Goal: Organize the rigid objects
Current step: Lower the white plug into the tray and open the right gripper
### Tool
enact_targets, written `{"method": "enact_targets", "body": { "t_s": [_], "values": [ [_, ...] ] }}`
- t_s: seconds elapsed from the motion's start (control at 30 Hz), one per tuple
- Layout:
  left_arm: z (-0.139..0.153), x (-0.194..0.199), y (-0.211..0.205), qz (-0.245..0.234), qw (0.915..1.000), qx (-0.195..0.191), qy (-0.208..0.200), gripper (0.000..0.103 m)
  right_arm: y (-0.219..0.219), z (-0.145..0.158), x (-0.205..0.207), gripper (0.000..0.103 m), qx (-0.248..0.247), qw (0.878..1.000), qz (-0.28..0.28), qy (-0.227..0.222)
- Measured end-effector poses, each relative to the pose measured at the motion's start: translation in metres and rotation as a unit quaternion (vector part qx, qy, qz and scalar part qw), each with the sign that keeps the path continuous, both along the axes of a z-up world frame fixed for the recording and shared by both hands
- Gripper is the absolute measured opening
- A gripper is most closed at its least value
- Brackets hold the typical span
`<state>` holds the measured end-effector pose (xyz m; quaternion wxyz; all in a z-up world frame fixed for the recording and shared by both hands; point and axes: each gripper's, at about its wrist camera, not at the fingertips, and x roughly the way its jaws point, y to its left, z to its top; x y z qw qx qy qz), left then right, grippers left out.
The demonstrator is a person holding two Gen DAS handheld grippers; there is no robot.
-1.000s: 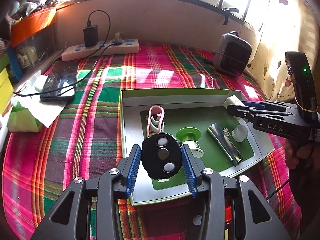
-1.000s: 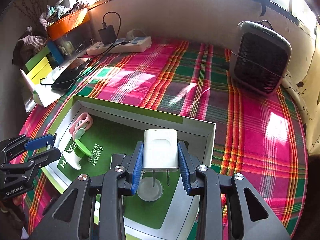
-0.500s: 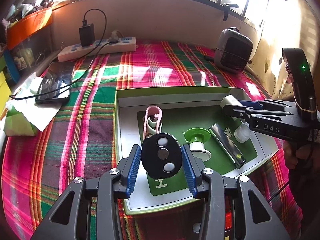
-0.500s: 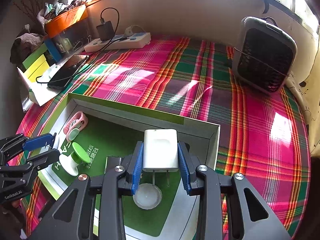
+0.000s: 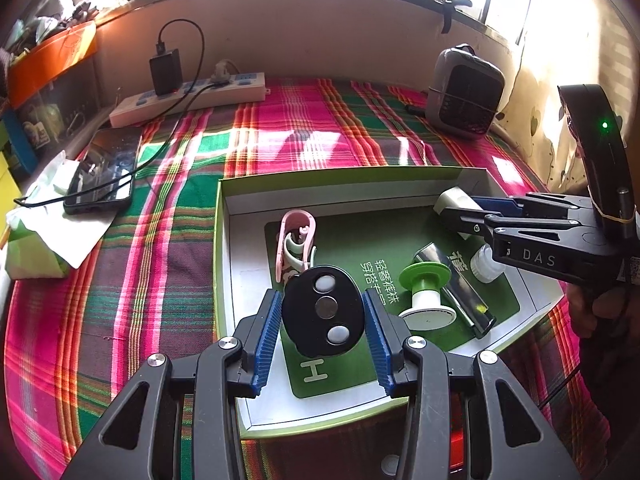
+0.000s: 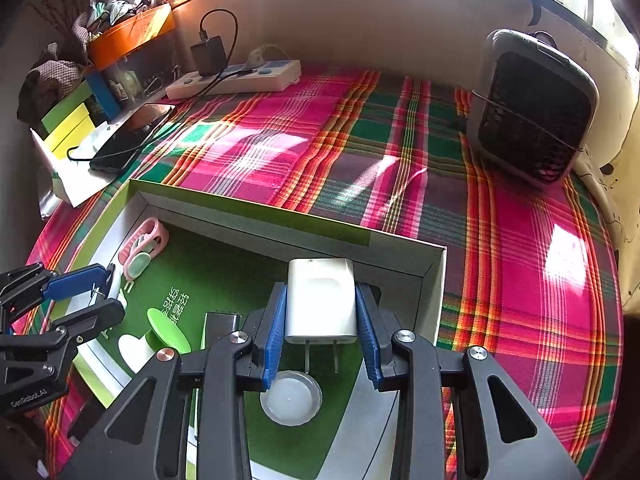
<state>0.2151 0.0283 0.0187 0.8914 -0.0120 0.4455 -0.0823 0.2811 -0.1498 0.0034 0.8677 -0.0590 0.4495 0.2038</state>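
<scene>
In the left wrist view my left gripper (image 5: 322,308) is shut on a black oval remote (image 5: 323,312) with three round buttons, held above the near end of a green-rimmed box (image 5: 340,174). Inside the box lie a pink clip (image 5: 296,236), a green-topped white spool (image 5: 426,292), a silver tube (image 5: 452,280) and a small white bottle (image 5: 486,266). My right gripper (image 6: 320,312) is shut on a white plug charger (image 6: 322,300), prongs down, over the box's far right corner and above the white bottle's cap (image 6: 291,398). The left gripper (image 6: 112,292) shows at the left edge of that view.
The box sits on a plaid cloth. A grey fan heater (image 6: 532,108) stands at the back right. A power strip (image 5: 192,98) with a black adapter lies at the back left, and a cabled phone (image 5: 104,172) on tissue paper to the left. Orange and yellow boxes (image 6: 132,36) line the left.
</scene>
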Motion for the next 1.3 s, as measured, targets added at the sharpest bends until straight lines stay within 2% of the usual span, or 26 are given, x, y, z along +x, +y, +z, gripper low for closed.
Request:
{"method": "enact_targets", "body": {
  "t_s": [1.3],
  "values": [
    [-0.0056,0.0015,-0.006,-0.005,0.9999,0.011,0.006,0.041,0.0015,-0.0008,-0.0022,0.035,-0.006,1.0,0.004,-0.009]
  ]
}}
